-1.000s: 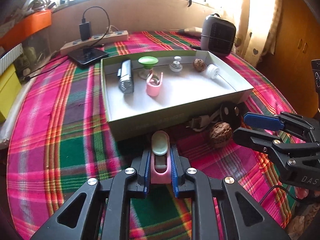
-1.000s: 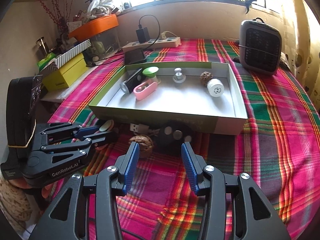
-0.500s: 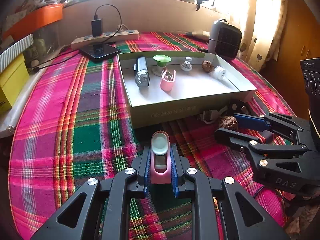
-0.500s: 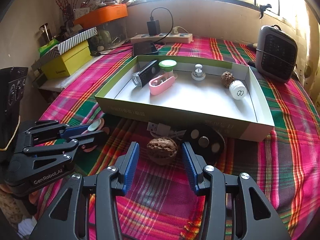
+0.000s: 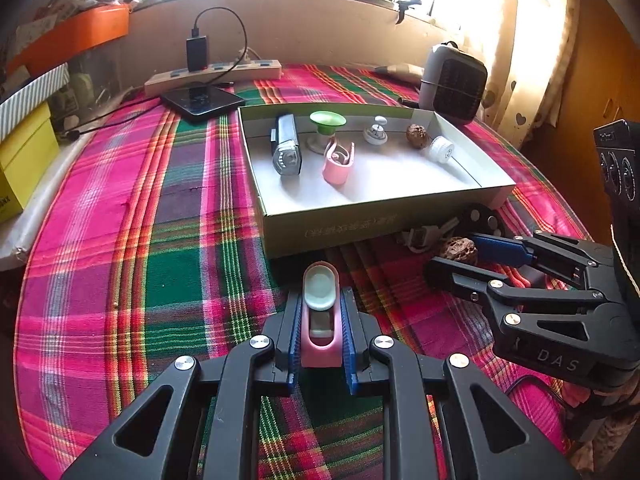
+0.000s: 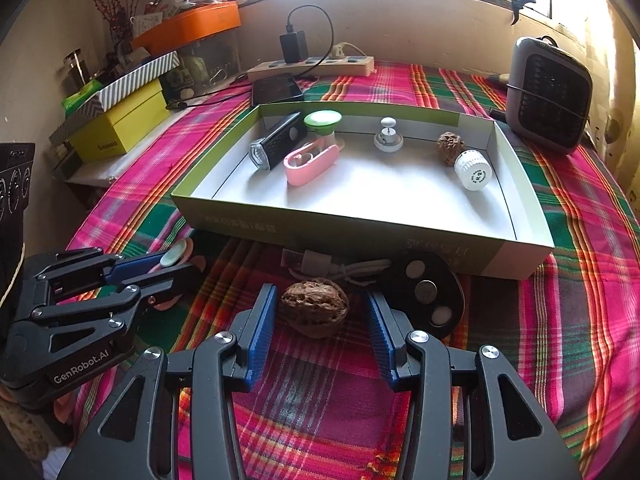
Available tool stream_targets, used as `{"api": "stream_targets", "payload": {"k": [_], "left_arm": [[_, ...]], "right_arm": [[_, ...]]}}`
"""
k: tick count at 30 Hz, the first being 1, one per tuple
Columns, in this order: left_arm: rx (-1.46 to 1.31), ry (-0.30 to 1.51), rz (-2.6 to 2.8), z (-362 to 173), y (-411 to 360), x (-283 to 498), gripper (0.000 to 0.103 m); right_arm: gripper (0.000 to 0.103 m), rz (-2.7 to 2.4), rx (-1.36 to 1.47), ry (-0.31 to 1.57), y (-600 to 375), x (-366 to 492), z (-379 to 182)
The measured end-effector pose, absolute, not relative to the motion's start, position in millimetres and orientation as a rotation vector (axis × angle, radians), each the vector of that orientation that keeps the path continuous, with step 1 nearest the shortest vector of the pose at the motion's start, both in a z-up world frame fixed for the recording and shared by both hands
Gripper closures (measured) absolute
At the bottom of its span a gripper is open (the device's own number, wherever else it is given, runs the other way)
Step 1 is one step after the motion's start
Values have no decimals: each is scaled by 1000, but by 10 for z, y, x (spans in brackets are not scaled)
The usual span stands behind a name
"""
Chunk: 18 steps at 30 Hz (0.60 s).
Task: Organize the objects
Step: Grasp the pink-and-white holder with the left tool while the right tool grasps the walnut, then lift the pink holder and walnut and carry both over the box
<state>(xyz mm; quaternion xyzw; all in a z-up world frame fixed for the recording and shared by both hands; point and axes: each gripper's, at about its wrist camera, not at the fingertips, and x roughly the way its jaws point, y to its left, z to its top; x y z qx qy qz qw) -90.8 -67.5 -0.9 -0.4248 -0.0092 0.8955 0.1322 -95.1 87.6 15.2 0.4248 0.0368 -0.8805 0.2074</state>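
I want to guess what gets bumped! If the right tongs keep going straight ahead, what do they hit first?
Probably the walnut: it sits on the cloth between the open right tongs. Past it lie a white cable and the box wall, though depth is hard to judge.

Both grippers are built of matte black plastic links with triangular cut-outs. The left gripper point(image 5: 320, 332) is fitted with ribbed blue pads on the inner faces of its fingers point(image 5: 347, 344), and round silver screws are set at the joints behind them. The same blue ribbed pads and silver screws are seen on the right gripper point(image 6: 318, 320). White lettering "GenRobot.AI" is printed on the side of the left gripper body point(image 6: 80, 368), behind the fingers. "DAS" is embossed on the right gripper body point(image 5: 558, 360). A black block with round dials is mounted behind each.
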Motion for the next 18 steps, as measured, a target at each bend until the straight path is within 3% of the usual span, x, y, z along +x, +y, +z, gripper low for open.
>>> {"api": "stream_targets", "payload": {"k": [2, 5, 18], "left_arm": [[-1234, -37, 2601, -9, -688, -911, 87], [-1234, -50, 2606, -7, -696, -910, 87], [-1236, -53, 2613, -7, -698, -905, 87]], "right_arm": [[59, -2457, 1182, 98, 881, -949, 154], [68, -2453, 1183, 74, 913, -946, 153], [68, -2449, 1168, 48, 928, -932, 170]]}}
